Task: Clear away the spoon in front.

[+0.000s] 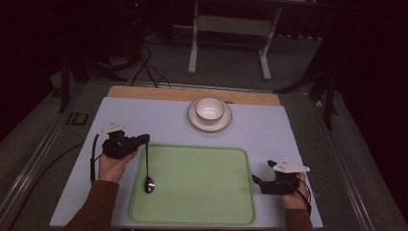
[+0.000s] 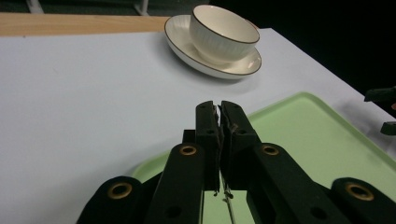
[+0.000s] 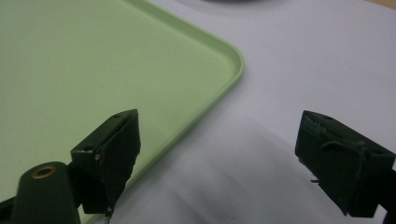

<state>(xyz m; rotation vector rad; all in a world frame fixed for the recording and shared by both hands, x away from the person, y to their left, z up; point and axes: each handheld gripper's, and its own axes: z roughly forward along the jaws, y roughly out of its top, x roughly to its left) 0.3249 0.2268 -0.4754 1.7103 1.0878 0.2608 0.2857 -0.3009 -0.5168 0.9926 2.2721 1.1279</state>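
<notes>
the surface [image 1: 144, 120] is a pale, bluish-white top with a strip of bare wood [image 1: 144, 92] along its far edge. a light green tray [image 1: 202, 192] with rounded corners lies flat on the near half, and a white saucer [image 1: 193, 120] sits on the far half, near the wood strip and well apart from the tray. the tray's raised rim runs just beside bare surface on every side.
</notes>
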